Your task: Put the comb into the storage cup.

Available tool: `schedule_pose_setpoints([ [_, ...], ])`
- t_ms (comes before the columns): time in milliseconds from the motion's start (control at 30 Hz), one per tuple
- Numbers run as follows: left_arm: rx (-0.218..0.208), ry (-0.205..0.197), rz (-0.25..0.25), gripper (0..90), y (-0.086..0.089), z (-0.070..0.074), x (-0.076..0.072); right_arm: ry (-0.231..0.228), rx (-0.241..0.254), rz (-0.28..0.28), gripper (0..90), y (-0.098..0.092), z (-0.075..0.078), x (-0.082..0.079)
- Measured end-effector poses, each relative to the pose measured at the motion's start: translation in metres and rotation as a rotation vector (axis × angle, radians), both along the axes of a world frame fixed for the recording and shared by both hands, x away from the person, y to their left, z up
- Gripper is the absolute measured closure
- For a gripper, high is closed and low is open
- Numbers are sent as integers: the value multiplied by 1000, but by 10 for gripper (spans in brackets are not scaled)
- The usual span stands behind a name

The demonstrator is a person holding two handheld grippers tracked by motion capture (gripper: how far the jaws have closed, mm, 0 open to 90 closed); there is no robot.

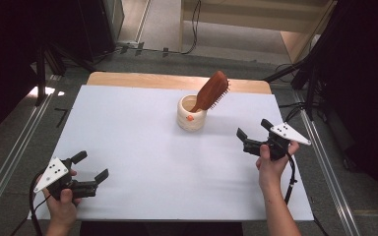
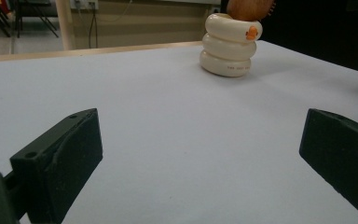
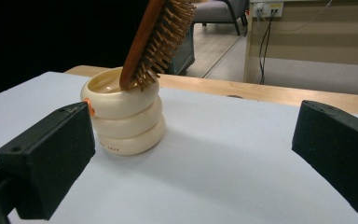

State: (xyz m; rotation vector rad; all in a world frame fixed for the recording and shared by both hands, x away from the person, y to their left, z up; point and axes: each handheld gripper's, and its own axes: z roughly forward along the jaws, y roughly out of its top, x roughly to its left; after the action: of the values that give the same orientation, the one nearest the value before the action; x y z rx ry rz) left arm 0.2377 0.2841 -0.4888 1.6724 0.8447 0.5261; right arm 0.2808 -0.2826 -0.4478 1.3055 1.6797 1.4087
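Your hairbrush [image 1: 211, 91] stands handle-down in the cream ribbed cup [image 1: 192, 114], head leaning toward 1 o'clock over the rim, bristles facing away from you, at about 12 o'clock on the white table [image 1: 142, 162], toward the far edge. Right gripper [image 1: 254, 133] sits at roughly 3 o'clock, near the cup but not touching it, jaws spread wide w/ nothing between them, pointed toward 10 o'clock at the cup. In the right gripper view the cup [image 3: 122, 115] stands just past the left jaw and the brush [image 3: 157, 39] tilts up out of it, bristles [image 3: 168, 42] toward the camera. Left gripper [image 1: 92, 166] rests at 7 o'clock, well apart from the cup, jaws likewise wide apart and empty; the left gripper view has the cup [image 2: 230, 45] far off at about 1 o'clock w/ bare table between. Judgement on progress: the brush looks seated in the cup and neither gripper has hold of anything, so if the job is stowing the brush, that part reads as done and you're left only w/ clearing your hands; if it's pulling the brush out, nothing has begun, and the right gripper is the one placed to reach for the head. Can't tell which from this alone.
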Motion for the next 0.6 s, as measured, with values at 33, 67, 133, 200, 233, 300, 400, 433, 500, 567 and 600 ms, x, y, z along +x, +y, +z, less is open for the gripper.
schedule_pose_setpoints([
  [33, 1, -1, -1, 0, 0, 0, 0, 2, -3, -2, 0, -1, -1, -2],
  [67, 2, 0, -1, 0, 0, 0, 0, 6, 0, -4, 0, -2, -2, -4],
  [133, 4, 0, 0, 0, 0, 0, 0, 2, -6, -6, 0, -6, -5, -8],
  [200, 5, 0, 0, 0, 0, 0, 0, 8, -3, -14, 0, -8, -7, -12],
  [233, 6, -1, 1, 0, 0, 0, 0, 9, 1, -16, 0, -10, -8, -14],
  [300, 7, -1, 1, 0, 0, 0, 0, 12, 0, -22, 0, -13, -10, -17],
  [400, 4, -4, 2, 0, -1, 0, -1, 17, 2, -34, 0, -18, -13, -22],
  [433, 5, -4, 1, 0, -1, 0, -1, 11, 2, -34, 0, -19, -14, -23],
  [500, 7, -4, 2, 0, -1, 0, -1, 17, 4, -39, 0, -22, -16, -27],
  [567, 9, -4, 2, 0, -1, 0, -1, 14, -2, -41, 0, -25, -19, -31],
  [600, 9, -4, 2, 0, -1, 0, -1, 18, 0, -45, 0, -26, -21, -32],
])
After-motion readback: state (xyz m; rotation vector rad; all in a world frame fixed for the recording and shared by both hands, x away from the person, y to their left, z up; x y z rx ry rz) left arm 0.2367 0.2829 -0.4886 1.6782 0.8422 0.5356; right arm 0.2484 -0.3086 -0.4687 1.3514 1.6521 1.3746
